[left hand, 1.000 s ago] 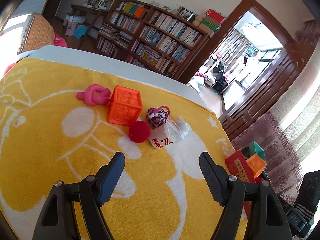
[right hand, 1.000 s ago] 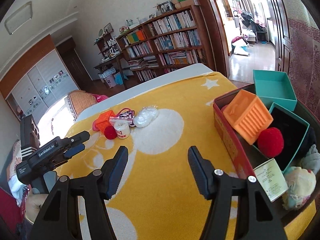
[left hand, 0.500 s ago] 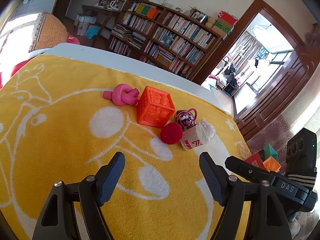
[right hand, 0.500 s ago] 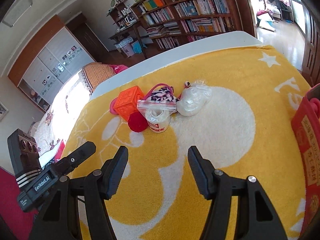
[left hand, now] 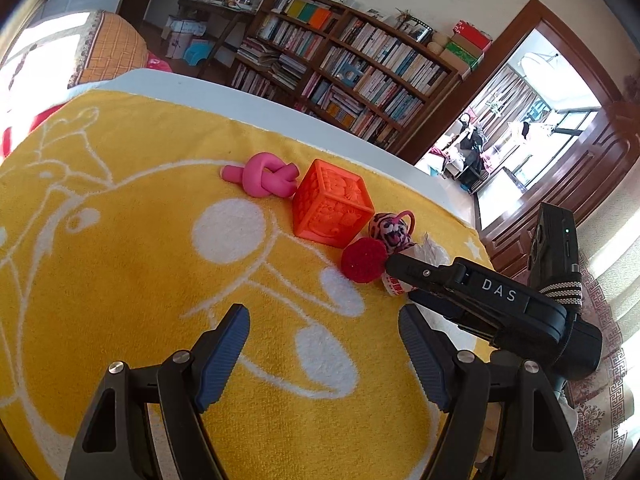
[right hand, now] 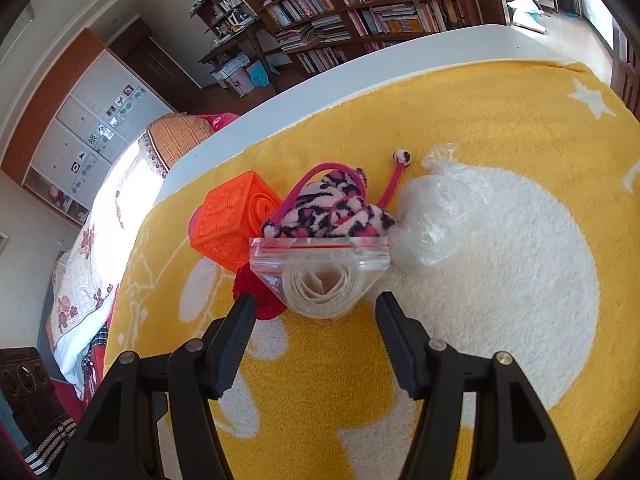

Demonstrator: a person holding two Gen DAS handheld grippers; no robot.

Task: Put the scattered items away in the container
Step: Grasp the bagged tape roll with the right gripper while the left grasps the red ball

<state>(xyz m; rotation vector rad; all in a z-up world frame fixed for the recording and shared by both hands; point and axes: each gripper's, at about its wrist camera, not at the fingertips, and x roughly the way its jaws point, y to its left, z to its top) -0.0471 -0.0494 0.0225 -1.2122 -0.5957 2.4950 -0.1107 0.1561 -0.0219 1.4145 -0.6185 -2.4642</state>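
— Yellow towelling covers the bed (right hand: 500,100), and our right tongs (right hand: 316,316) stand with fingers well apart just short of the zip bag (right hand: 320,264). Which way does the bag lie from us?

— Dead ahead, a little farther along the blanket (left hand: 140,240). Its red-striped seal runs left to right across our line of approach, and the roll inside stands end-on toward us, so our two fingers flank it on either side.

— What crowds it?

— We see the red pompom (right hand: 256,292) touching its left side, the orange cube (right hand: 232,220) beyond that, the leopard-print plush (right hand: 340,208) just behind, and a crumpled clear bag (right hand: 440,220) to the right.

— And our left tongs (left hand: 324,356)?

— Also spread apart, gripping nothing, held well back from the cluster. From that side we see the pink knot (left hand: 264,176) farthest left, then the cube and pompom. The right tongs (left hand: 404,264) reach in across that view, plainly the nearer pair.

— The container?

— We cannot see it in either view. We judge the coming move to be a short push forward and a squeeze across the roll.
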